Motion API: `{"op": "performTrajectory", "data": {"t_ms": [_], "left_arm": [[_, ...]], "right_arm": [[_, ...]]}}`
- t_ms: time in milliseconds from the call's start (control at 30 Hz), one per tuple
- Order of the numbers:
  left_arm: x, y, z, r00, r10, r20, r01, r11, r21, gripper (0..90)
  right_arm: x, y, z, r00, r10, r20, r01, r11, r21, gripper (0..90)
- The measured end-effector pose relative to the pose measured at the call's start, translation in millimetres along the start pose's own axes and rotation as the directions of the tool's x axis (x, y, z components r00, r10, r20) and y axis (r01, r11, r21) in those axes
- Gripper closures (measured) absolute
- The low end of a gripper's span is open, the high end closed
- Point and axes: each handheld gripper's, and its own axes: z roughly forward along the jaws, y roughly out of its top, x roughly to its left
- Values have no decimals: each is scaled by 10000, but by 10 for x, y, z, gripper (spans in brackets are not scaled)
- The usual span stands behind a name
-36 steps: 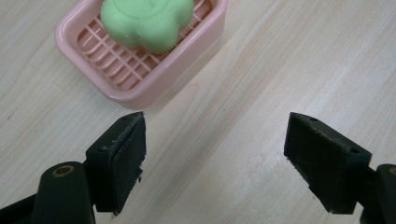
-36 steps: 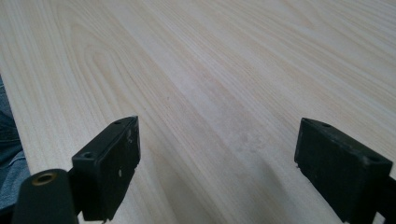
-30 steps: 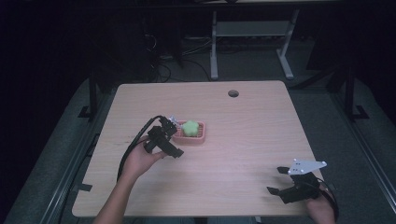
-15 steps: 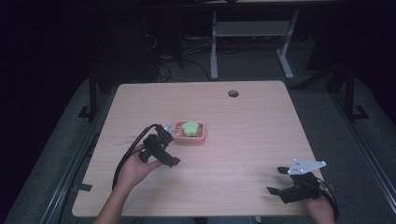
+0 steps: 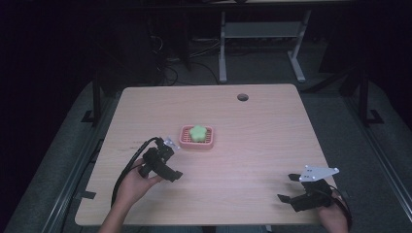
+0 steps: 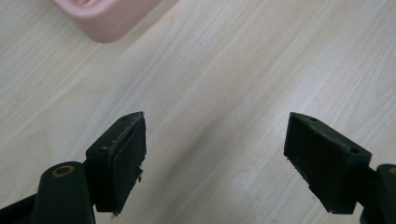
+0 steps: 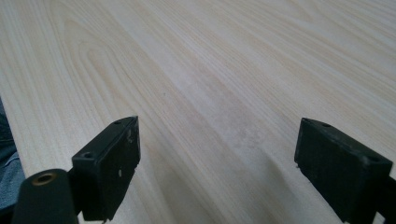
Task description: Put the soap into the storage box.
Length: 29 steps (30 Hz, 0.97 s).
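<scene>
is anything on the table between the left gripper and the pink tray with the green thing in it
Nothing visible. The left gripper sits just near-left of the pink tray, its jaws open over bare wooden table, with the tray's corner showing ahead. The green star-shaped piece lies in the tray.

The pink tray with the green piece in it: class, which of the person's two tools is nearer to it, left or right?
Left. The left tool is just short of the pink tray, at its near-left corner. The right tool is far off, at the table's near right edge.
</scene>
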Motion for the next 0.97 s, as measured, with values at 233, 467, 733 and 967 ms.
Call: {"op": "performTrajectory", "data": {"t_ms": [233, 467, 733, 967], "left_arm": [[-24, -123, 24, 10000, -26, 18, 27, 10000, -69, 210], [-96, -260, 20, 10000, -58, -14, 58, 9995, -323, 210], [-164, -473, 67, 9997, -244, 24, 245, 9987, -441, 211], [-224, -615, 27, 9987, -495, -152, 480, 9953, -841, 211]], "right_arm": [[1, -4, 8, 10000, 28, 21, -28, 10000, 41, 138], [2, -6, 12, 10000, 40, 21, -40, 10000, 58, 138], [6, -5, 17, 10000, 12, 52, -12, 10000, 71, 138], [14, 3, 9, 10000, -50, 68, 50, 10000, 58, 138]]}}
